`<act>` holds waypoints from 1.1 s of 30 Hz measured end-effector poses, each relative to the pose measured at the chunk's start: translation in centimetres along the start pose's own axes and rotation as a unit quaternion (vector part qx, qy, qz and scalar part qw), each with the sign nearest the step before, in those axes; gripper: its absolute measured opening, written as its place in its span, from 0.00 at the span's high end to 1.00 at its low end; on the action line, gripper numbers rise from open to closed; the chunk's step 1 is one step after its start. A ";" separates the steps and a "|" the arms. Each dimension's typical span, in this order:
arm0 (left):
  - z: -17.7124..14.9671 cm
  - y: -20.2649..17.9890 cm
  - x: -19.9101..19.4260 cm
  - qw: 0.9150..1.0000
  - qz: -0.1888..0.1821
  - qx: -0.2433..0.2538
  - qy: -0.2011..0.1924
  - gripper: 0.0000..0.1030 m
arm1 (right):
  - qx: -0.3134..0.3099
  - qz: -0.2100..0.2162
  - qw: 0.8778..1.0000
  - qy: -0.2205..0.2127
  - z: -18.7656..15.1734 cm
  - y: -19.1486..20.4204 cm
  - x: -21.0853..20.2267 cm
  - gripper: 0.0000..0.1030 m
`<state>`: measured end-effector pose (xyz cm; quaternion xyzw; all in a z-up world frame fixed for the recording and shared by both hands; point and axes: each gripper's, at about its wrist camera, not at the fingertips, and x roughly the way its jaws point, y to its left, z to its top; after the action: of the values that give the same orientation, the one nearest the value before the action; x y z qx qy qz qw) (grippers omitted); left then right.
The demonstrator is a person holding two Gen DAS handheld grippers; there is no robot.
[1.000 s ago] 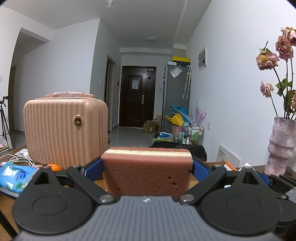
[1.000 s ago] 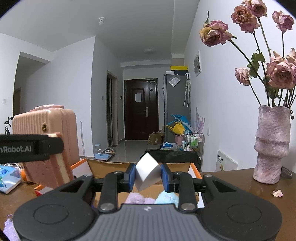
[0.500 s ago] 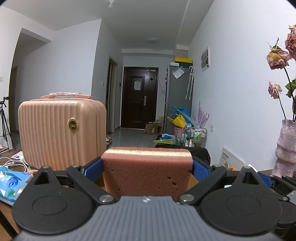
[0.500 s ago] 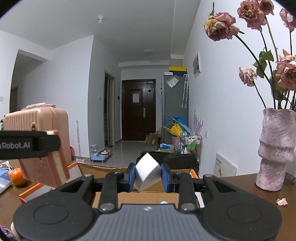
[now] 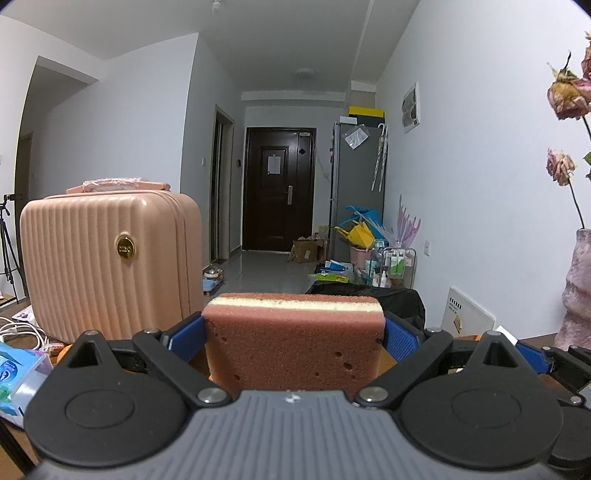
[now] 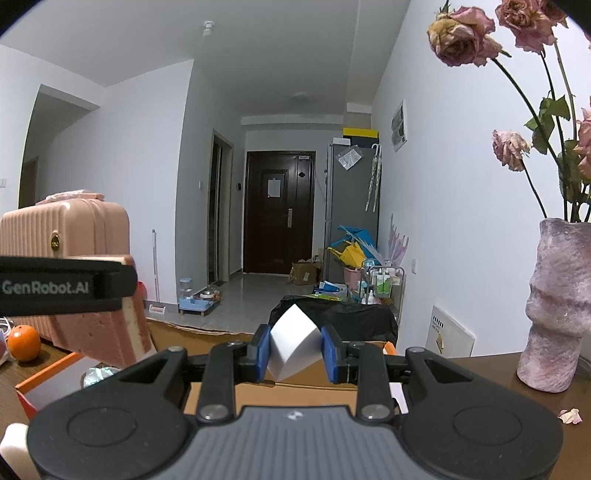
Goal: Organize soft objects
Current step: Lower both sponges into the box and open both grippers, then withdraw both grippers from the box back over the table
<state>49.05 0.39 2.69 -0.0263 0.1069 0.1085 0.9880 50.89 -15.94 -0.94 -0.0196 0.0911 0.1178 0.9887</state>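
Left tongs (image 5: 293, 332): clamped on pink sponge (image 5: 293, 343), held above counter (image 6: 480, 373)
Right tongs (image 6: 294, 349): clamped on white foam block (image 6: 293, 345), over cardboard box (image 6: 258, 391)
Handling: lower each level into box before release; avoid squeezing harder, foam deforms

A ribbed pink hard-shell suitcase (image 5: 107, 266) with a round gold badge stands upright on the dark brown wooden table (image 6: 480, 373), at the left. A round orange fruit (image 6: 23, 342) lies just beside it. At the right, a mottled pink ceramic vase (image 6: 557, 314) holds dried pink roses (image 6: 465, 35). A dark brown door (image 5: 277, 189) closes the hallway, beside a grey fridge (image 5: 356, 184)
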 end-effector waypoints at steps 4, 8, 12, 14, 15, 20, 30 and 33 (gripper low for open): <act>0.0 0.3 0.9 1.000 0.004 -0.002 0.009 0.04 | 0.000 0.000 1.000 0.007 0.0 -0.1 0.5 0.72; -0.2 0.5 1.4 1.000 0.007 -0.004 0.017 0.04 | 0.003 0.000 1.000 0.016 0.0 -0.3 0.9 0.71; -0.3 0.6 1.5 1.000 0.008 -0.003 0.016 0.04 | 0.000 0.000 1.000 0.020 0.0 -0.3 1.0 0.71; -0.4 0.6 1.5 1.000 0.007 -0.003 0.017 0.04 | 0.000 0.001 1.000 0.020 0.0 -0.3 0.9 0.71; -0.4 0.6 1.5 1.000 0.007 -0.003 0.017 0.04 | 0.000 0.001 1.000 0.020 0.0 -0.3 0.9 0.70; -0.4 0.6 1.6 1.000 0.004 -0.003 0.020 0.02 | 0.002 -0.002 1.000 0.023 0.1 -0.5 1.1 0.60; -0.6 1.4 2.1 0.999 0.009 -0.020 0.038 0.00 | 0.006 -0.015 1.000 0.007 0.3 -0.8 0.5 0.03; -0.6 1.4 2.1 0.999 0.011 -0.021 0.040 0.00 | 0.006 -0.015 1.000 0.005 0.4 -0.8 0.4 0.01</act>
<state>50.58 2.16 1.59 -0.0501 0.1443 0.1203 0.9809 51.53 -16.63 -0.63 -0.0159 0.0968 0.1022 0.9899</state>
